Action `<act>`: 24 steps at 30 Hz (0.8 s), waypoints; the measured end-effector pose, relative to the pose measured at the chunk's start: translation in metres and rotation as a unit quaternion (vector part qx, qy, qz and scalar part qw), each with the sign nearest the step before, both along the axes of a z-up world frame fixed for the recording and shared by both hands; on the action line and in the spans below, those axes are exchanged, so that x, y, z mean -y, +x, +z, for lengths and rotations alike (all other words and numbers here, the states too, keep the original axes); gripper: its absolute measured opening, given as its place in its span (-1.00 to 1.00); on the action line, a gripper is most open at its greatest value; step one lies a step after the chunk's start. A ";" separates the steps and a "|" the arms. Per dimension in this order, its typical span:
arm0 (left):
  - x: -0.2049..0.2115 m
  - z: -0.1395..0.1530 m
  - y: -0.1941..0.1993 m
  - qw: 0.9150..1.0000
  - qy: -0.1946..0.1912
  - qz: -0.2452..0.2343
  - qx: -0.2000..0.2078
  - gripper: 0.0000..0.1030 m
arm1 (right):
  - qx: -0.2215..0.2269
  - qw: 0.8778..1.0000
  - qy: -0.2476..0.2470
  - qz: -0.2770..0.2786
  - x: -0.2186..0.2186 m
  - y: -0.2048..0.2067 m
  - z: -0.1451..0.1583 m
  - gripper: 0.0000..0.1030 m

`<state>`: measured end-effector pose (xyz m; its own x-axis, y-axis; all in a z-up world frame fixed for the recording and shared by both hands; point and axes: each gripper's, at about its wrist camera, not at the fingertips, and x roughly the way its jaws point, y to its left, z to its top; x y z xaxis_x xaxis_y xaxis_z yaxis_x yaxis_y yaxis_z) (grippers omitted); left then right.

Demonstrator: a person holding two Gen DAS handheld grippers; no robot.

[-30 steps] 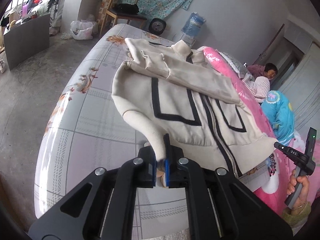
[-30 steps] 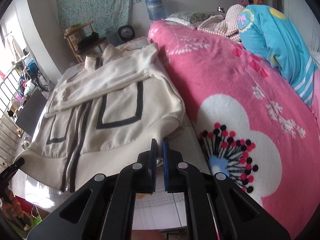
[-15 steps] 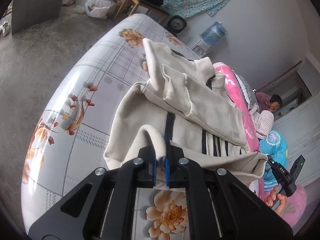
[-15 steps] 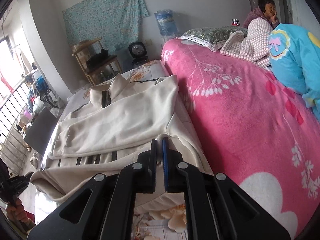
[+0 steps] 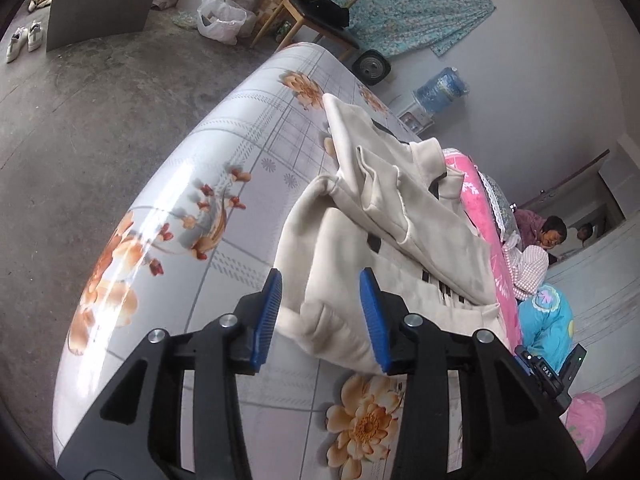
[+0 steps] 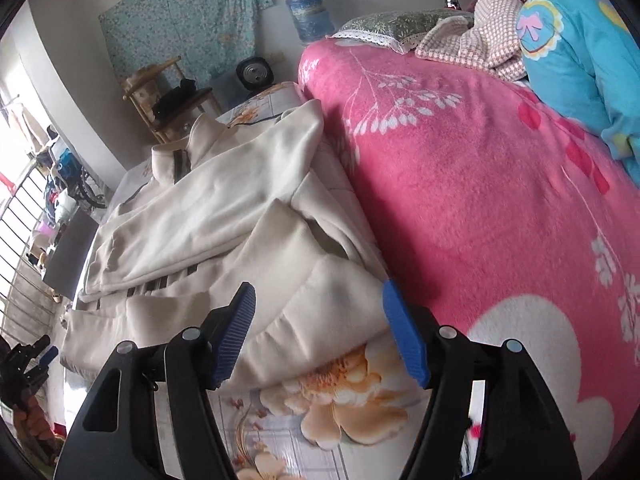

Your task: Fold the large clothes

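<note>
Both tongs, clamped a second ago, are opening, the folded cream jacket (image 5: 344, 280) lying loose between their pads.

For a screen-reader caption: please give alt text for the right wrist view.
The right gripper, jaws opening, is releasing the folded hem of a cream jacket lying on a floral bed sheet, beside a pink blanket.

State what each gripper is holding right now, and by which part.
Nothing is held. Both the left gripper and right gripper have jaws opening, pads clear of the cream jacket's folded hem lying between them.
</note>
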<state>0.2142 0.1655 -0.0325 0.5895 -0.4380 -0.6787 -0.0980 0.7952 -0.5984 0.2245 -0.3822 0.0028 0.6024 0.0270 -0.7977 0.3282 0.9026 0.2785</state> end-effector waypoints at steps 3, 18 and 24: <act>0.009 -0.014 -0.009 1.000 0.011 -0.018 -0.022 -0.24 | -0.022 1.000 -0.007 0.001 -0.001 -0.009 -0.014 0.27; 0.035 -0.030 0.013 0.999 0.042 0.026 -0.019 -0.33 | -0.010 0.997 -0.079 -0.017 -0.015 0.036 -0.032 -0.02; 0.068 -0.016 0.012 0.983 0.181 0.009 0.016 -0.73 | -0.005 0.993 -0.115 0.004 -0.030 0.043 -0.025 -0.59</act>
